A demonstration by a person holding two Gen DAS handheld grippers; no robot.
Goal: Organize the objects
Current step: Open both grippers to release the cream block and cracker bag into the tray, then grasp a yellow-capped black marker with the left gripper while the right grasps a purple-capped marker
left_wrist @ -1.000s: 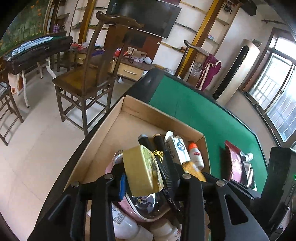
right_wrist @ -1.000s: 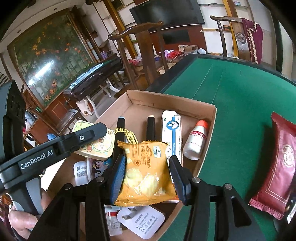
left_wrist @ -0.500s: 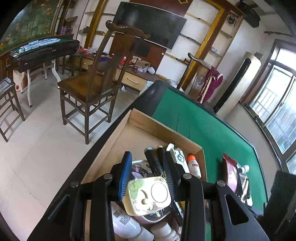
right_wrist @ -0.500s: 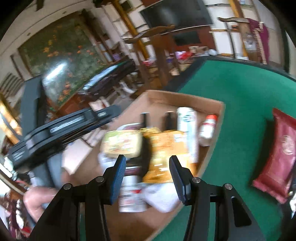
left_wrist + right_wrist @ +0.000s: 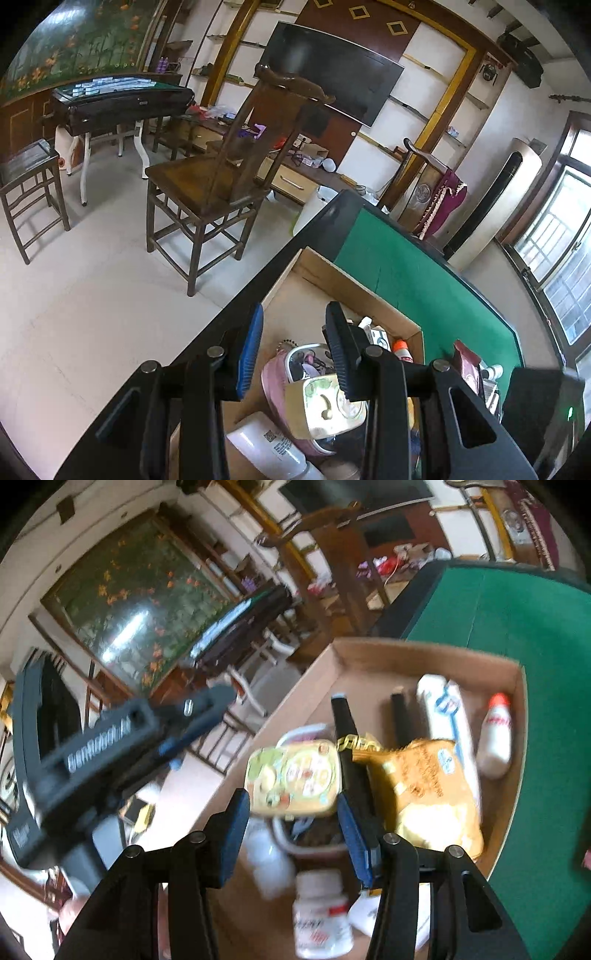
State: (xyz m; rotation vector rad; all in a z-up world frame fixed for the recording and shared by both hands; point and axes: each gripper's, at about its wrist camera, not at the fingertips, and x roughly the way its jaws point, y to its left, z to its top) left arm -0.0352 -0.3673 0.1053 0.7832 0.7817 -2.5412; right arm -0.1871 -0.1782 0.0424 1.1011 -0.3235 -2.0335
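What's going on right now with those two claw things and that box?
Left gripper open, nothing held. Right gripper open, above the cardboard box. Yellow-green tin lying on the pile inside. Nothing blocking.

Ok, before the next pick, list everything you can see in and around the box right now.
cardboard box: 1, brown, on the table's edge
table: 1, green top
tin: 1, yellow-green, lying on the pink case in the box
pink case: 1, under the tin
cracker bag: 1, orange, mid box
toothpaste box: 1, white and blue, beside the bag
small bottle: 1, white with orange cap, right wall of box
pill bottle: 1, white, near end
red pouch: 1, on the table outside the box
wooden chair: 1, brown, on floor
left gripper: open, empty
right gripper: open, empty
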